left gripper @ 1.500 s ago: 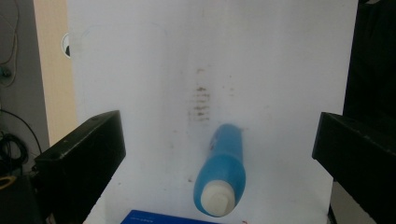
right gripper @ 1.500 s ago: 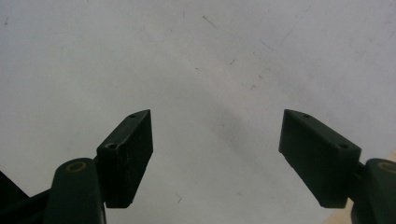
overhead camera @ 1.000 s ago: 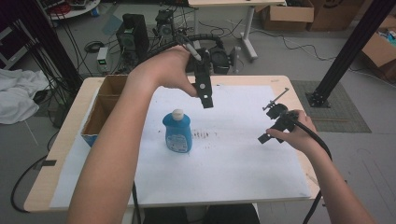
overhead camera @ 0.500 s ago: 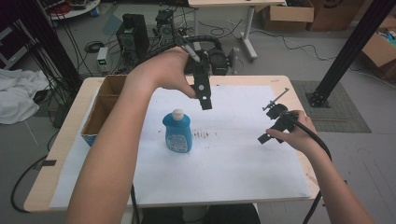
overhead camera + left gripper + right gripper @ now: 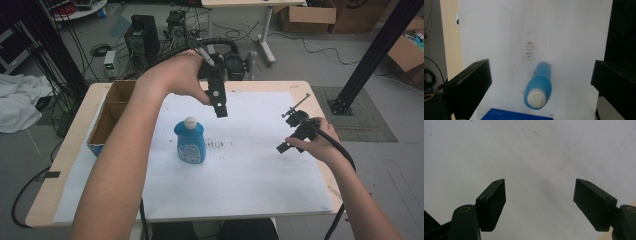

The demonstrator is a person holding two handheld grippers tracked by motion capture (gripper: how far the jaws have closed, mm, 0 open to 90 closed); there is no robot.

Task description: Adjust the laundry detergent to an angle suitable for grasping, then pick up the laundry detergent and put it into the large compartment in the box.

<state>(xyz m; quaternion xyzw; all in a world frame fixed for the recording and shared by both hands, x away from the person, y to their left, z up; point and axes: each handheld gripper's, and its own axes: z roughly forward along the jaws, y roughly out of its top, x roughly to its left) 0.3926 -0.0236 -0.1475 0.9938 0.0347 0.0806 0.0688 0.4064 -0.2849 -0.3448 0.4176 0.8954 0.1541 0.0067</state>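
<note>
A blue bottle with a white cap stands upright on the white sheet, left of the table's middle. In the left gripper view the bottle shows from above between wide-spread black jaws. My left gripper hangs in the air above and right of the bottle, pointing down, open and empty. My right gripper rests low over the sheet at the right side, held by a hand. Its jaws stand wide apart over bare sheet in the right gripper view, open with nothing between them.
An open cardboard box sits at the table's left edge. Brown smudges mark the sheet beside the bottle. A flat blue item shows at the bottom of the left gripper view. Cables, equipment and a black frame post stand beyond the table.
Almost nothing has moved. The left gripper stays raised above the bottle and the right gripper stays low at the right.
</note>
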